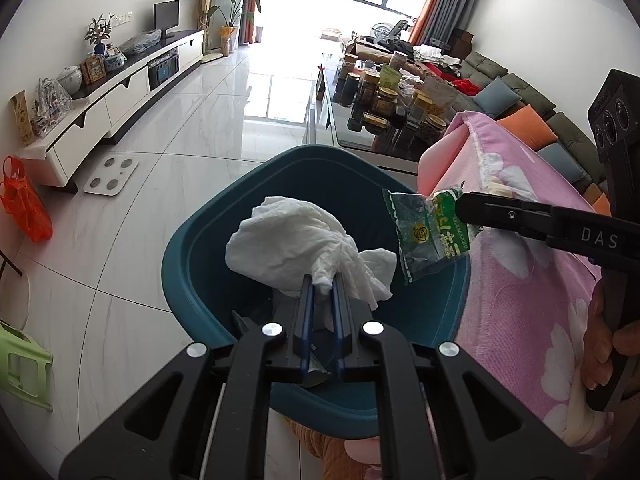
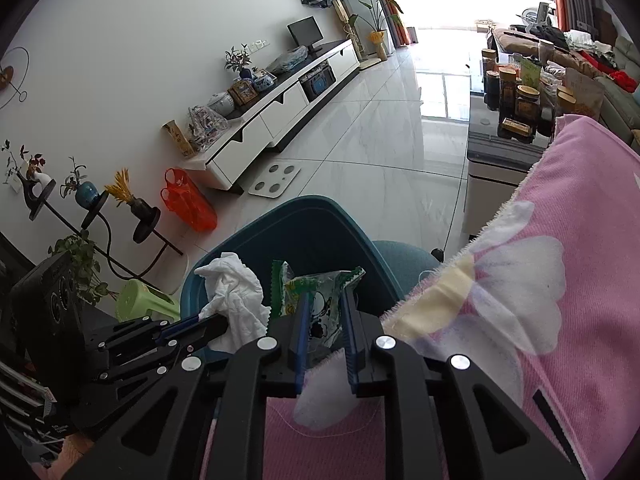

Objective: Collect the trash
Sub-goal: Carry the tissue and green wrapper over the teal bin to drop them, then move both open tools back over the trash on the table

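Both grippers held above a teal bin (image 1: 208, 240), the landmark for all places here. The left gripper (image 1: 323, 284) has its fingers pinching a crumpled white tissue (image 1: 292, 240), which hangs over the bin's mouth, near its middle. The right gripper (image 2: 326, 304) has its fingers close together around a green snack wrapper (image 2: 320, 292); whether they press on it cannot be told. The wrapper sits above the bin's right rim, beside a pink floral blanket (image 1: 520, 280).

Risks, as judged: the wrapper, being at the rim, could fall outside onto the blanket or floor; the light tissue could catch on a finger and fail to drop.

Contents: the bin's visible inner wall is bare; its bottom is hidden behind the tissue and fingers.
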Demonstrator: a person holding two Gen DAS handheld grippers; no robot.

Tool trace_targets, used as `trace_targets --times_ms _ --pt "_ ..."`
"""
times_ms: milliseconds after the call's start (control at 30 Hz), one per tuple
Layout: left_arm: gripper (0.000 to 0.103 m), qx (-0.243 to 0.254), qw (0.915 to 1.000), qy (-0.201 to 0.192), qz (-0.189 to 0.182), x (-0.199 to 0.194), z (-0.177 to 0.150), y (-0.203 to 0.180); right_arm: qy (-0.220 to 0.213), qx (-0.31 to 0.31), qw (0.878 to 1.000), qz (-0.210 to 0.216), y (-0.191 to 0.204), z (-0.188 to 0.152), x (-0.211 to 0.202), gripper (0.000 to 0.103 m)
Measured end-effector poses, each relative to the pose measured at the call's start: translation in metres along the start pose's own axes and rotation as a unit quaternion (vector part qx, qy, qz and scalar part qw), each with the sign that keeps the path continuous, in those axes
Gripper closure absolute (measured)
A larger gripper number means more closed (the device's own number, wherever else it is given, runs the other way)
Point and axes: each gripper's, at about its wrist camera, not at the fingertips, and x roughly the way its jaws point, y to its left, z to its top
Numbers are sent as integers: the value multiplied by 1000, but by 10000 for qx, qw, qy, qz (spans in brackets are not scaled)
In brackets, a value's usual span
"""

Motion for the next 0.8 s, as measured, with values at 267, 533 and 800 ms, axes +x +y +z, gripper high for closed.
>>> trace_targets --times_ms 267,533,800 --pt "76 -18 10000 9 37 9 -2 -1 -38 64 9999 71 -7 -1 -4 86" --pt "57 159 9988 -462 -42 -21 -6 -18 -499 63 9985 195 -13 -18 -49 77" --pt "45 908 9880 -928 -842 -63 -18 -86 -1249 -113 9921 -8 -24 -57 -133 64"
